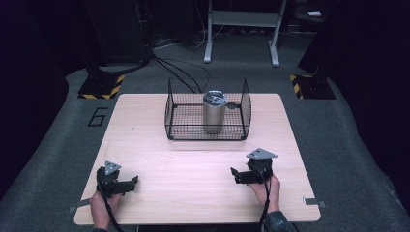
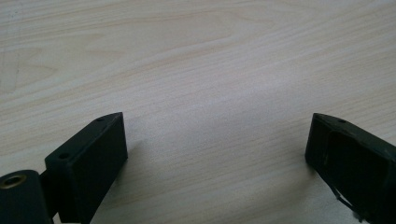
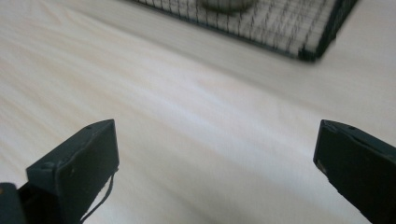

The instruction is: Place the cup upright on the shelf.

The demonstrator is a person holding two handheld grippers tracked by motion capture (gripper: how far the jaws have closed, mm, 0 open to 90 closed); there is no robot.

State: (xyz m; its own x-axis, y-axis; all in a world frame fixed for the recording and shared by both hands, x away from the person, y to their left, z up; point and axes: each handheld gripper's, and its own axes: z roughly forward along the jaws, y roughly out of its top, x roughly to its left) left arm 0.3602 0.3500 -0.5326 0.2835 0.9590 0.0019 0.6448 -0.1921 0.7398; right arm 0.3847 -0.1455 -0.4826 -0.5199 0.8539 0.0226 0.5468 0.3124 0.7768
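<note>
A silver metal can (image 1: 213,111) stands upright inside a black wire basket (image 1: 177,114) at the far middle of the light wooden table (image 1: 145,140). My left gripper (image 1: 131,182) rests near the front left of the table, held by a hand, open with bare wood between its jaws (image 2: 217,140). My right gripper (image 1: 235,175) sits near the front right, also open and holding nothing (image 3: 217,149). In the right gripper view the basket (image 3: 280,32) lies ahead at the top, with the can's base (image 3: 224,4) just visible behind the mesh.
A small round object (image 1: 232,105) lies in the basket to the right of the can. Beyond the table are floor cables (image 1: 179,70), a white frame stand (image 1: 241,29) and yellow-black striped bases (image 1: 101,87) on both sides. A "6" (image 1: 98,116) marks the floor at left.
</note>
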